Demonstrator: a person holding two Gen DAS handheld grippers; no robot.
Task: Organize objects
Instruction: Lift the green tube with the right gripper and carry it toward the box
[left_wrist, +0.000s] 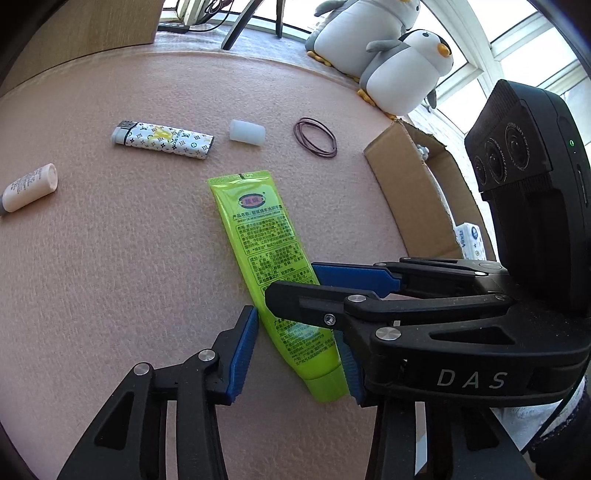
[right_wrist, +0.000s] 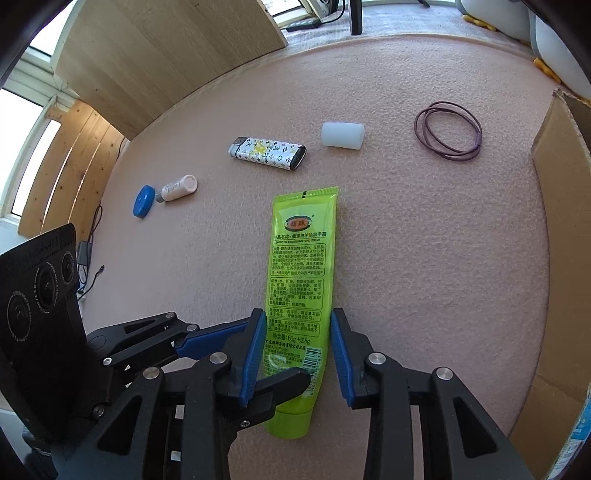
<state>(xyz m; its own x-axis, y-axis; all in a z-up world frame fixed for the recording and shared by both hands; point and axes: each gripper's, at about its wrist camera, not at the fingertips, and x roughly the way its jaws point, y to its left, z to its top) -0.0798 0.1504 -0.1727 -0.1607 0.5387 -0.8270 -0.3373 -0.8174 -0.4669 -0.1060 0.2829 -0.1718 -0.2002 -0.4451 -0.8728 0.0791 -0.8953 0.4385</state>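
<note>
The green tube (right_wrist: 299, 302) of hand cream lies flat on the pink felt desk (left_wrist: 110, 277), its cap end toward the near edge and its crimped end pointing to the middle. Both grippers are at its cap end. The right gripper (right_wrist: 298, 354) has its two blue pads on either side of the tube, very close to its edges, but whether they already press it cannot be told. The left gripper (left_wrist: 299, 354) comes from the other side; its pads also stand on both sides of the tube with a clear gap, so it is open and holds nothing. Probably one of them is about to pinch the tube for lifting.

A cardboard box (left_wrist: 417, 199) stands at the right edge of the desk, likely the place where the things will go. Toward the far edge lie a patterned lighter (right_wrist: 267, 153), a white cap (right_wrist: 342, 136) and a purple hair tie (right_wrist: 448, 131). Near the left edge are a small pale bottle (right_wrist: 177, 187) and a blue lid (right_wrist: 144, 201).
</note>
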